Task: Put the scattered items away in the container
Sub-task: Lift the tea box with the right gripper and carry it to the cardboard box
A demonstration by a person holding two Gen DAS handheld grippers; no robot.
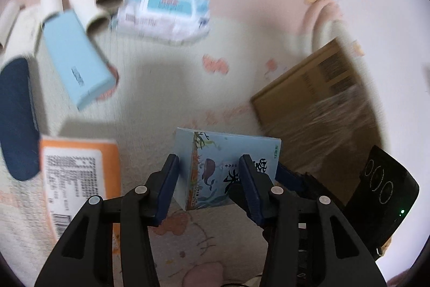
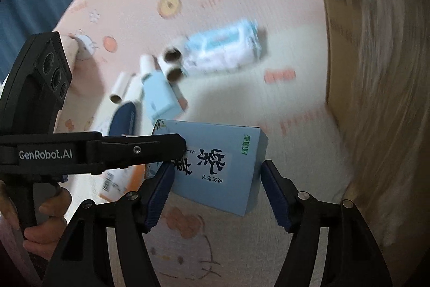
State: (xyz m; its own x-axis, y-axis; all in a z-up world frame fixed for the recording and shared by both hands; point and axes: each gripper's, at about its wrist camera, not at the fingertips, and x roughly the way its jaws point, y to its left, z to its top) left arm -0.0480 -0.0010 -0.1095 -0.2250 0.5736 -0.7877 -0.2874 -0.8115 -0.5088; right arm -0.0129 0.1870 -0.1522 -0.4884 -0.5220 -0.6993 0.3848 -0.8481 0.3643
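My left gripper (image 1: 208, 162) is shut on a light blue box with a whale picture and black characters (image 1: 225, 168), held above the mat. The same box (image 2: 215, 168) lies between the pads of my right gripper (image 2: 216, 171), which is open around it with a gap on the right side. The left gripper's finger (image 2: 150, 148) crosses the right wrist view from the left. The cardboard box container (image 1: 319, 104) stands to the right, wrapped in clear tape; its wall (image 2: 357, 45) fills the right of the right wrist view.
On the pink cartoon mat lie a wet-wipes pack (image 1: 164, 15), a pale blue box (image 1: 75, 58), several cardboard tubes (image 1: 83, 4), a dark blue case (image 1: 16, 120) and an orange packet (image 1: 78, 179). The right gripper's body (image 1: 384, 192) is at lower right.
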